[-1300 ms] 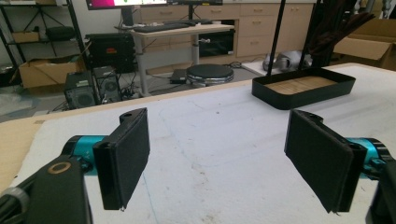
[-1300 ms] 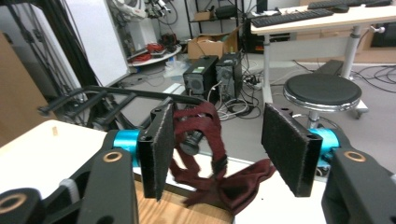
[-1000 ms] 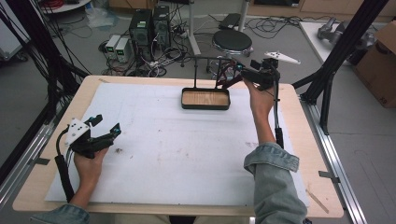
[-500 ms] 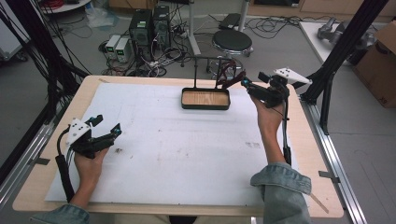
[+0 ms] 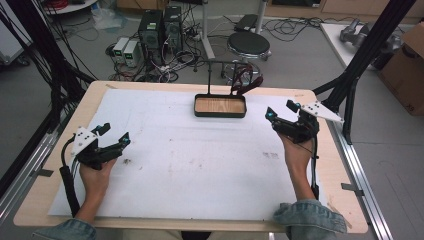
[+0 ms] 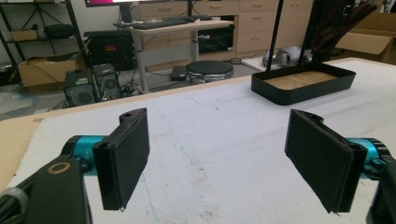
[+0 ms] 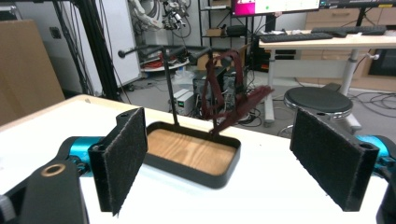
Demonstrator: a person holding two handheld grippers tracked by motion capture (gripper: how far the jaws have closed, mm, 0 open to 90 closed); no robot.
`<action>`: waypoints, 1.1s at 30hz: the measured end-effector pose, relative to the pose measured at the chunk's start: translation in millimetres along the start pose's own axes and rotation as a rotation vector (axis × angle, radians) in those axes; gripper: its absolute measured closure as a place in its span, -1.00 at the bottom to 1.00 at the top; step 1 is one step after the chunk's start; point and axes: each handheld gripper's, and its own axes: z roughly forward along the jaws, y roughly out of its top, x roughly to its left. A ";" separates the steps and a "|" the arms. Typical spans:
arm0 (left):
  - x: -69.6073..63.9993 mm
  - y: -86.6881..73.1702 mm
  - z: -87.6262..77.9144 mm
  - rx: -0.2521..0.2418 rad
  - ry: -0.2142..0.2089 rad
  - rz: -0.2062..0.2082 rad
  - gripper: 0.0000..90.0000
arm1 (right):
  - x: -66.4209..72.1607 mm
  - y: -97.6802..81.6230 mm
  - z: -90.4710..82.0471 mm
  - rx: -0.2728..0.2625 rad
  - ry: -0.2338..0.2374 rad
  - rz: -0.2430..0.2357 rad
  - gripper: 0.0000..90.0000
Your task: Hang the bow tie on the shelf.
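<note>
A black tray [image 5: 220,115] with a wooden floor sits at the far middle of the table. A thin black stand [image 5: 208,75] rises from its back, and a dark red strap [image 5: 245,80] hangs over the crossbar. My right gripper [image 5: 281,110] is open, to the right of the tray and apart from it. In the right gripper view, the tray [image 7: 187,170], the strap [image 7: 224,93] and the stand [image 7: 168,84] lie ahead of the empty right gripper [image 7: 224,158]. My left gripper [image 5: 116,131] is open at the table's left. The left gripper [image 6: 217,158] holds nothing, with the tray [image 6: 299,93] far off.
White paper [image 5: 200,160] covers most of the wooden table [image 5: 345,200]. Black frame posts [image 5: 360,65] stand at both sides. Beyond the far edge are a round stool [image 5: 248,45], computer towers [image 5: 160,25] and cables on the floor.
My right gripper has drawn back from the stand and strap, moving right and toward the person. The strap stays hanging on the stand. The left gripper has not moved.
</note>
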 end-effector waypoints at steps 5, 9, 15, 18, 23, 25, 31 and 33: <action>-0.5 0.1 -0.2 0.000 0.001 0.001 -0.50 | -3.0 -15.8 -14.7 -0.009 -0.020 -0.022 -0.64; -0.5 0.2 -0.3 0.001 0.001 0.002 -0.50 | -3.9 -24.7 -23.9 0.013 -0.017 -0.010 -0.69; -1.0 0.4 -1.0 0.004 0.005 0.007 -0.50 | -3.2 -47.6 -38.0 -0.001 -0.033 -0.011 -0.69; -1.3 0.6 -1.7 0.004 0.006 0.008 -0.50 | -2.1 -59.2 -44.3 0.003 -0.036 -0.021 -0.69; -1.2 0.4 -1.7 0.008 0.009 0.014 -0.50 | 0.1 -76.5 -51.3 0.010 -0.039 -0.014 -0.72; -1.4 0.5 -2.0 0.009 0.010 0.014 -0.50 | 0.9 -83.8 -53.1 0.011 -0.042 -0.010 -0.72; -1.0 0.4 -1.9 0.011 0.010 0.014 -0.50 | 1.6 -105.1 -53.8 0.055 -0.043 0.018 -0.73; -1.1 0.3 -1.7 0.011 0.010 0.013 -0.50 | 2.1 -109.5 -53.1 0.064 -0.034 0.033 -0.73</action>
